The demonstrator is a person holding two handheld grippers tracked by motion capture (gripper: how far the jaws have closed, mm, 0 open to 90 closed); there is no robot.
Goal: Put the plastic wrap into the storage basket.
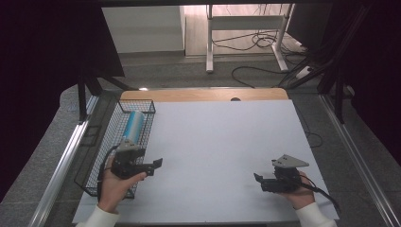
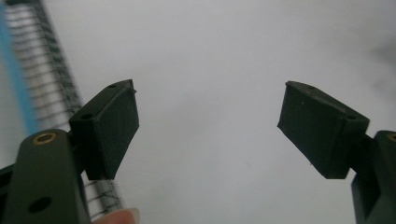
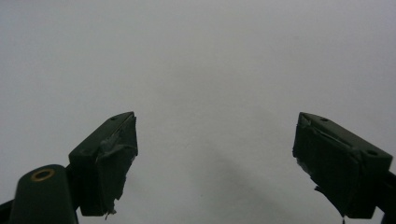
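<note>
High view: left gripper point(image 1: 157, 165) beside basket point(image 1: 105, 142) edge, jaws apart

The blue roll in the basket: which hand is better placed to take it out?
Probably left. The left gripper is open beside the basket that holds the blue roll; the right gripper is across the table.

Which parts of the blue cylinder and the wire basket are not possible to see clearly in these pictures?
- Blue cylinder, high view: too small for any label; near end hidden by the left gripper.
- Blue cylinder, left gripper view: blurred, cut by the left edge.
- Wire basket, high view: near part hidden by the hand.
</note>
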